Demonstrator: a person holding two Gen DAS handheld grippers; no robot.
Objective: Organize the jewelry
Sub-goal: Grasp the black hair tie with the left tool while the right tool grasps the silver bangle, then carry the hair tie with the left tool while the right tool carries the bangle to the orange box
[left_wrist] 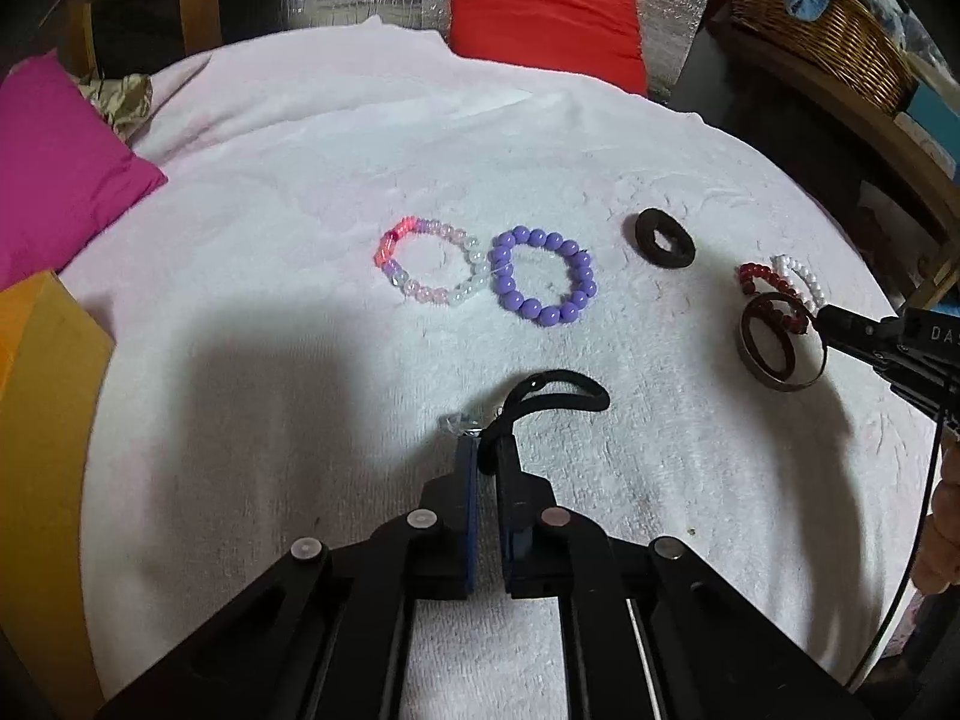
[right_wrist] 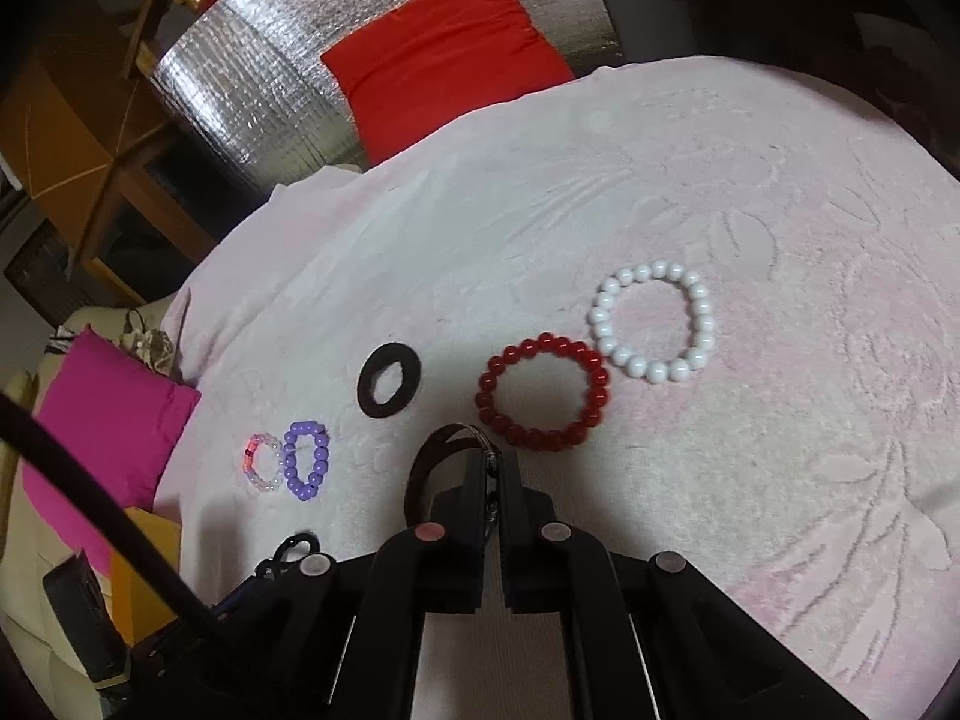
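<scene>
My left gripper [left_wrist: 487, 441] is shut on a black cord bracelet [left_wrist: 564, 393] with a small clear charm, low over the white towel [left_wrist: 300, 390]. My right gripper [right_wrist: 493, 461] is shut on a dark metal bangle [right_wrist: 429, 462], which also shows in the left wrist view [left_wrist: 780, 341]. A pink-and-clear bead bracelet [left_wrist: 429, 261] and a purple bead bracelet [left_wrist: 543, 276] lie side by side. A black flat ring [left_wrist: 665, 238] lies to their right. A red bead bracelet [right_wrist: 543, 390] and a white bead bracelet [right_wrist: 651, 321] lie just beyond the right gripper.
A magenta cushion [left_wrist: 60, 168] and a yellow box [left_wrist: 42, 396] sit at the left. A red cushion [left_wrist: 543, 15] lies at the back on silver foil. A wicker basket [left_wrist: 828, 30] stands on a wooden shelf at the back right.
</scene>
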